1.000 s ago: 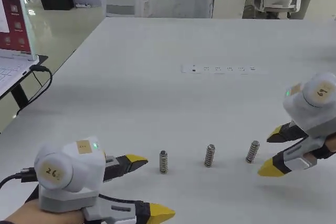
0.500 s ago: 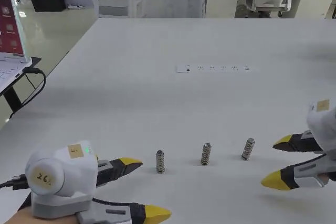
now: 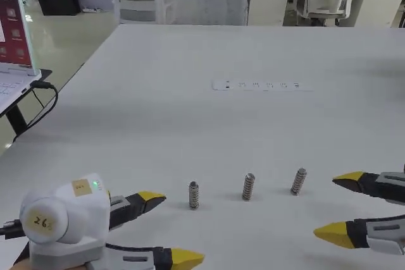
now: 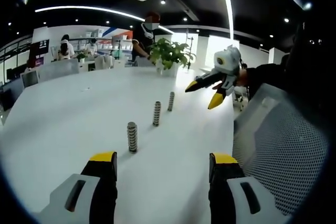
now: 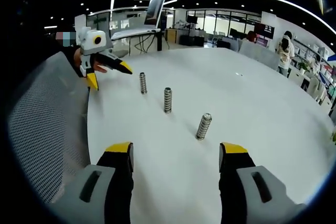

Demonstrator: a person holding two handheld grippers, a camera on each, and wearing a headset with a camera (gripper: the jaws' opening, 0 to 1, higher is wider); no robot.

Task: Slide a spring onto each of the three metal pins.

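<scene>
The right gripper (image 3: pixel 326 205) has drawn back from the row since a second ago, when its yellow tips sat just beside the end spring; there is now a clear strip of tabletop between them. The left gripper (image 3: pixel 180 227) has kept its place low at the near left. The white table (image 3: pixel 190 112) runs wide and bare beyond the work. Its left edge cuts diagonally towards a side desk holding a laptop (image 3: pixel 12 36), whose screen is too blurred to read. Its far edge meets a grey chair (image 3: pixel 201 6). Both grippers hold their jaws spread wide with nothing between them. The left one points at the row from the left and the right one from the right, each with free room all round. A socket strip (image 3: pixel 261 85) lies flush in the tabletop, well beyond the row. The three springs (image 3: pixel 248 186) stand in a line near the front edge, evenly spaced and apart from each other. The right-hand one leans slightly, and the pins inside are too small to make out. The rounded end of the left gripper carries a handwritten "26" (image 3: pixel 42 222). A small tan sticker (image 3: pixel 81 187) above it cannot be read.
</scene>
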